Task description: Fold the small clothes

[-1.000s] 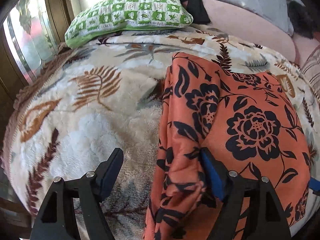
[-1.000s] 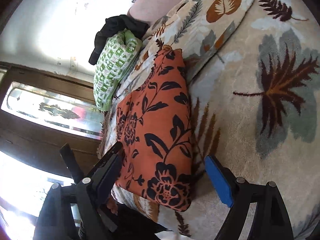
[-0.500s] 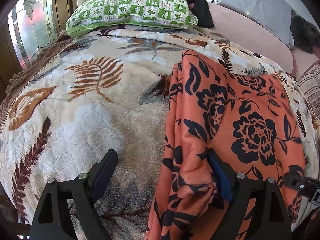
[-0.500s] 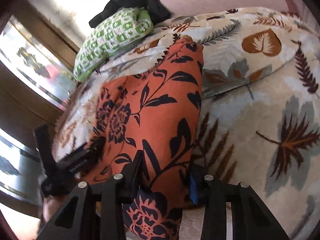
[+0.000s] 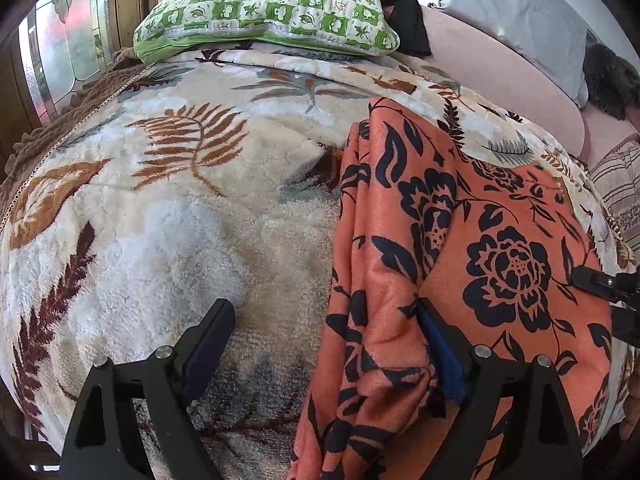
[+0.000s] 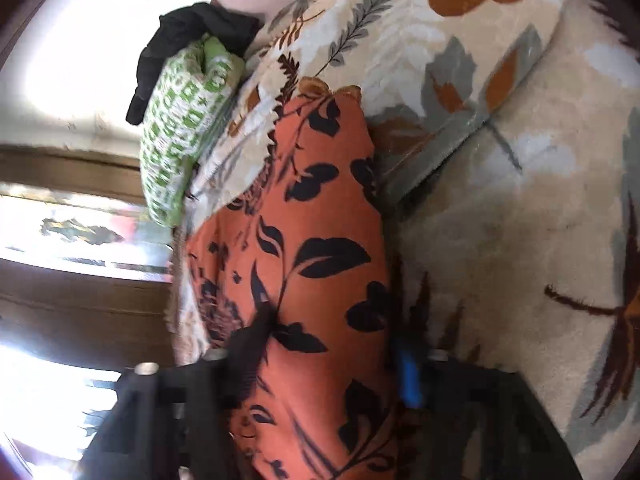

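Observation:
An orange garment with black flowers (image 5: 460,248) lies folded lengthwise on a leaf-patterned plush blanket (image 5: 180,220). My left gripper (image 5: 324,340) is open at the garment's near left edge; its right finger rests on the cloth and its left finger is over the bare blanket. In the right wrist view the garment (image 6: 316,264) runs between the fingers of my right gripper (image 6: 332,348), which is closed onto the near right edge of the cloth. The right gripper's tip also shows at the right of the left wrist view (image 5: 600,280).
A green checked pillow (image 5: 272,12) with a black cloth (image 5: 400,4) behind it lies at the far end. A pink sheet (image 5: 500,68) and grey pillow (image 5: 520,12) are at the back right. A window (image 5: 60,52) is on the left.
My right gripper moved in over the garment's near right edge and closed on it. My left gripper stayed open and shifted slightly forward along the left edge.

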`<act>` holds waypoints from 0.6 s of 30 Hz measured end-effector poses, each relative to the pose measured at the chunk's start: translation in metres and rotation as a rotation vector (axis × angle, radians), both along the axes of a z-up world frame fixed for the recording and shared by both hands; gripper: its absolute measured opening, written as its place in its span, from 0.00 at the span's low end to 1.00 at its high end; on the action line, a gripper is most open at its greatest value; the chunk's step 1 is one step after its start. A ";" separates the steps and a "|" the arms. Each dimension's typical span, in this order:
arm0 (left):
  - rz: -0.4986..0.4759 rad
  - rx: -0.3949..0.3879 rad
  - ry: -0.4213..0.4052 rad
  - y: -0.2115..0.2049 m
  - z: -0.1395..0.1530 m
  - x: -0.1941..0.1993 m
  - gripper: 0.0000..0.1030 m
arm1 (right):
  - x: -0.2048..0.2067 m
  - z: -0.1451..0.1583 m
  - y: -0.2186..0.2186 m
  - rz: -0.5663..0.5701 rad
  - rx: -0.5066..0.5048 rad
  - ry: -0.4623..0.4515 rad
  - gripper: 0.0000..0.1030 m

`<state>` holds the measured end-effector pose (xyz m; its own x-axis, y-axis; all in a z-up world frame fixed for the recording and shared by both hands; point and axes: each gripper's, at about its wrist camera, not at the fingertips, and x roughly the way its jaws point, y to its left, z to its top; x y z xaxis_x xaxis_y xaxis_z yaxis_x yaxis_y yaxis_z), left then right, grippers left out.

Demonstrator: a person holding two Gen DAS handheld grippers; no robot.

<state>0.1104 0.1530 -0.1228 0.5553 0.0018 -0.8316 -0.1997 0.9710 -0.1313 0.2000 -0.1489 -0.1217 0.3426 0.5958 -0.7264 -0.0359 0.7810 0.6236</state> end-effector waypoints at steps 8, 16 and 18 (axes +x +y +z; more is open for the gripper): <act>-0.001 -0.014 0.000 0.001 -0.001 0.001 0.90 | -0.009 0.006 -0.010 -0.036 -0.046 -0.051 0.59; -0.001 -0.016 -0.002 0.000 -0.001 0.001 0.90 | 0.056 -0.013 -0.024 -0.062 0.126 0.074 0.55; -0.004 -0.014 -0.005 0.001 -0.001 0.001 0.90 | 0.059 0.002 -0.007 0.010 -0.037 0.012 0.31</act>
